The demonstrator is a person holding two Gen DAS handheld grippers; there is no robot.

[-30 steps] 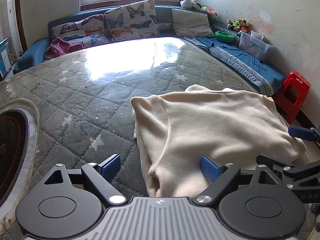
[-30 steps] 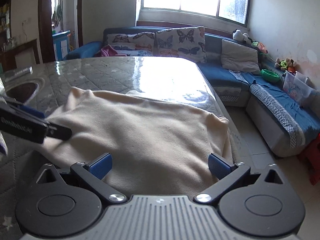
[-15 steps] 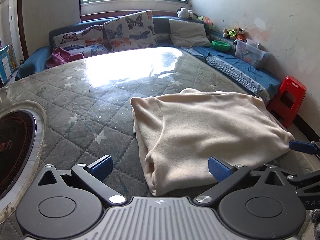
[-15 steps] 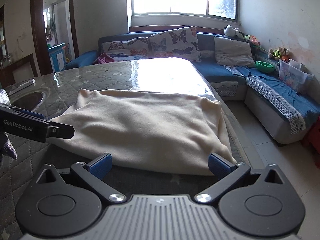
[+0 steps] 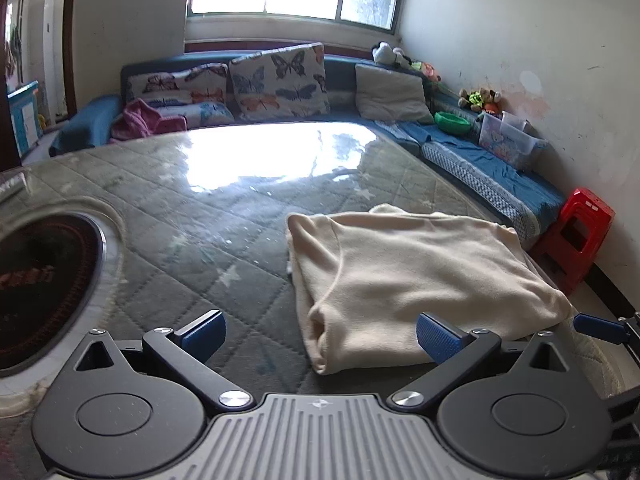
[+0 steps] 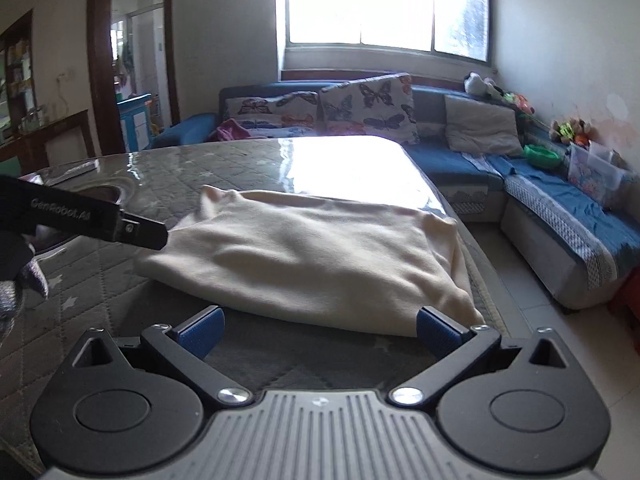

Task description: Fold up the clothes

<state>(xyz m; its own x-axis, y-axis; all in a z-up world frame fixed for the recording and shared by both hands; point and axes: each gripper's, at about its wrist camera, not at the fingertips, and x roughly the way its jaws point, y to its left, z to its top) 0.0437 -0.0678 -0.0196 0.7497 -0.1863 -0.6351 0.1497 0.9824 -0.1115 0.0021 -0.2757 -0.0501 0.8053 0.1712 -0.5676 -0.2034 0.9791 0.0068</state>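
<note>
A cream garment (image 5: 416, 280) lies folded into a rough rectangle on the quilted table (image 5: 200, 240), near its right edge. My left gripper (image 5: 318, 334) hangs open just short of the garment's near left corner, nothing between its blue pads. In the right wrist view the same garment (image 6: 312, 256) lies ahead, and my right gripper (image 6: 318, 330) stands open in front of its near edge, empty and apart from the cloth. The left gripper's black finger (image 6: 132, 232) crosses in at the left of that view. A blue fingertip (image 5: 596, 328) of the right gripper shows at the far right of the left wrist view.
A round dark inset (image 5: 44, 288) sits in the table at the left. A blue corner sofa (image 5: 480, 160) with butterfly cushions (image 5: 280, 84) runs behind and along the right. A red stool (image 5: 580, 236) stands on the floor off the table's right edge. A pink cloth (image 5: 144, 120) lies on the sofa.
Both grippers have drawn back from the cream garment, which now lies farther ahead and free. The left gripper's jaws have spread wider.
</note>
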